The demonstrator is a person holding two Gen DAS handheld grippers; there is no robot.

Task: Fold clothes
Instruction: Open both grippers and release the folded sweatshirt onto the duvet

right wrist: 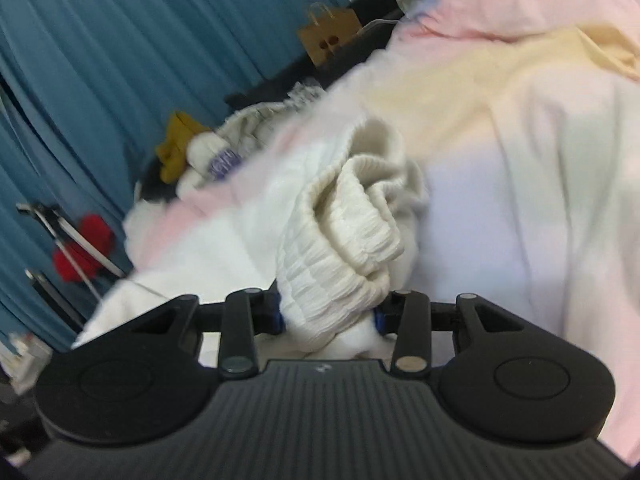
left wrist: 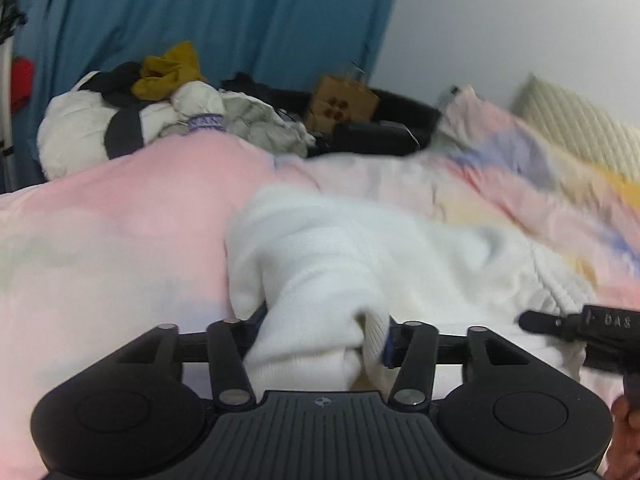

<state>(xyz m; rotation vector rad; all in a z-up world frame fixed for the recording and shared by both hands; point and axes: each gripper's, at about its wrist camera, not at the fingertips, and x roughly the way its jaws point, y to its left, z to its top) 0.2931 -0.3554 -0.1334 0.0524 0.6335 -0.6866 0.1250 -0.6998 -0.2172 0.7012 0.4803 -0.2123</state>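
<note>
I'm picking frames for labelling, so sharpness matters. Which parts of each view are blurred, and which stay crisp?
Left wrist view: the white sweater and pastel duvet are smeared, the clothes pile softer still; the left tongs stay crisp. Right wrist view: the blue curtain streaks, yet the ribbed cuff in the right tongs reads fairly clearly.

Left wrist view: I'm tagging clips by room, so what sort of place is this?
Most likely a bedroom: a bed with a pastel duvet and a pillow, a pile of clothes beside it, and a blue curtain behind.
</note>
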